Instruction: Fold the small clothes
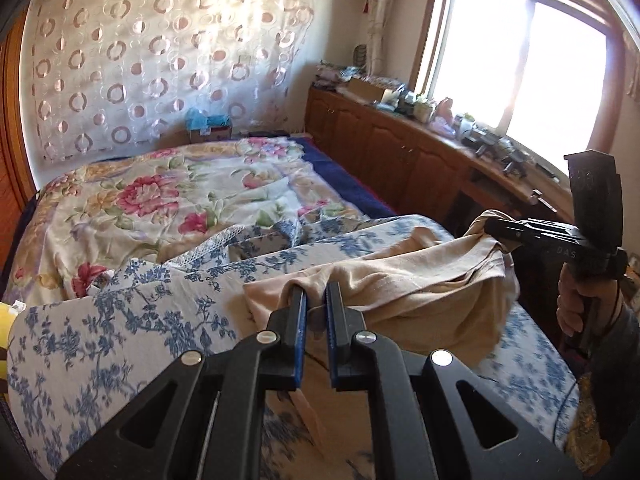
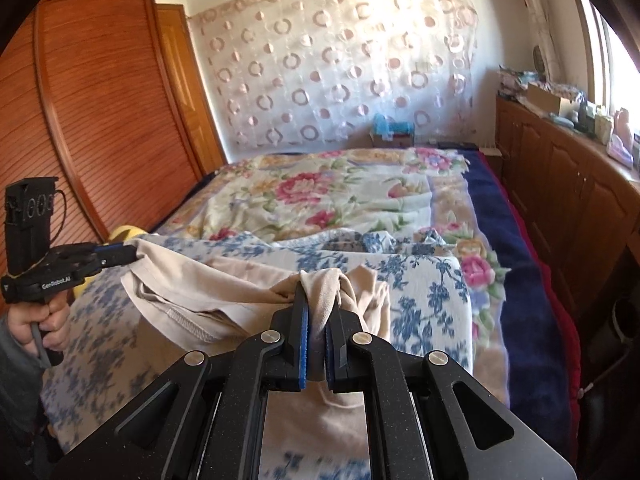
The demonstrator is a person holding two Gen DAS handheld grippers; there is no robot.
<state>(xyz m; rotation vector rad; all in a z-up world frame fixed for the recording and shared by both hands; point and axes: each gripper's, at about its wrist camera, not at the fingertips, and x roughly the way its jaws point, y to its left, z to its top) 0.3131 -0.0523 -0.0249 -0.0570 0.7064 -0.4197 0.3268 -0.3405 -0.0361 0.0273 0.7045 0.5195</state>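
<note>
both grippers pinch the beige garment above the bed.

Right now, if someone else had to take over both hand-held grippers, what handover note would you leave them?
Left hand-held gripper: shut on one end of the beige garment.
Right hand-held gripper: shut on a bunched end of the same garment.
Garment: hangs stretched between the two grippers, sagging onto the blue-flowered sheet at the near end of the bed; the pink floral quilt lies beyond.
Done: garment picked up by two ends. No finished fold visible.
Left: lay it flat on the sheet, fold it, release both grips.
</note>
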